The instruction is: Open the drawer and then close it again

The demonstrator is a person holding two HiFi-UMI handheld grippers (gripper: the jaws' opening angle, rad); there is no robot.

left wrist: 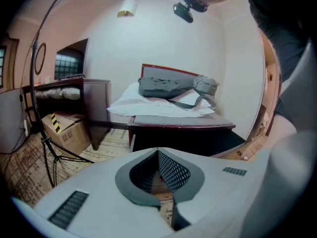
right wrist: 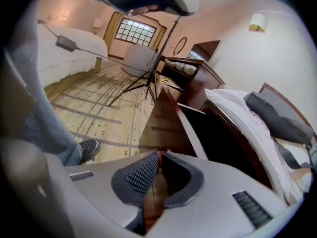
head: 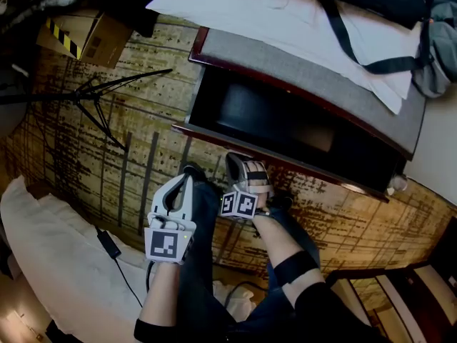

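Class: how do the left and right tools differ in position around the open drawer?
The white left tool hangs over the blue jeans; the white right tool sits at the dark wooden drawer's front panel. The left tool points towards the grey-edged bed; the right along the panel. Both look shut.

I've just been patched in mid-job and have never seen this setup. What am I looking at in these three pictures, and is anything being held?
No robot here: a person holds a two-jaw gripper in each hand. The head view looks steeply down from a camera on their head; the other two views ride on the grippers and look along their jaws. Below is a bed with its under-bed drawer pulled open over the wooden floor. The right gripper appears to pinch the drawer's front edge. The left gripper is shut on nothing, short of the drawer.
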